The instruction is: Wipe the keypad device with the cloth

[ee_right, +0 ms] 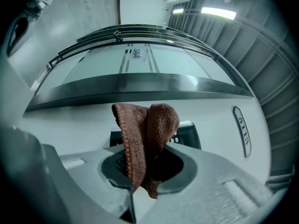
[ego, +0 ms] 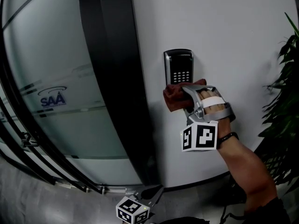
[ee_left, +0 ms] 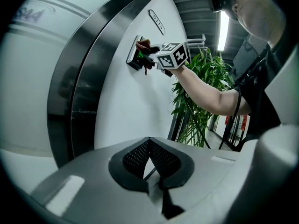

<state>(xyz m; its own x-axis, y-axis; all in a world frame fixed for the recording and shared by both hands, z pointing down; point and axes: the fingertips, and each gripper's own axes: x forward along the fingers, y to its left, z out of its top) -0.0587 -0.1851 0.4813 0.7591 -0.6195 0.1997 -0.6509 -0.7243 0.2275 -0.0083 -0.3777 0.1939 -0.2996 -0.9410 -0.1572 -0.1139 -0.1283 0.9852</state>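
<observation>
- The right tongs [ee_right: 140, 171] are clamped on a brown cloth [ee_right: 145, 136]. The fabric bunches up out of the jaws in two folds, and a short end hangs below them.
- In the head view the right tongs [ego: 188, 96] sit right of centre. They hold the cloth [ego: 174, 99] against the white wall [ego: 224, 27] at the lower edge of the keypad device [ego: 178, 68].
- The left tongs [ee_left: 149, 143] are closed, with the pads meeting at the tips and nothing between them. In the head view they sit at the bottom edge of the frame [ego: 152, 194], well apart from the keypad device.
- Count: two tongs, one cloth, one keypad device, one small oval plate [ee_right: 242, 130], one plant [ego: 282, 92].
- The keypad device is a small upright black panel in a silver frame, mounted on the wall. It has a dark window on top and rows of pale keys below.
- In the left gripper view the keypad device shows in the upper middle of the frame [ee_left: 134, 59], with the cloth [ee_left: 145, 45] touching it.
- A glass door [ego: 51, 78] with a dark frame fills the left of the head view. The plant stands at the right edge.
</observation>
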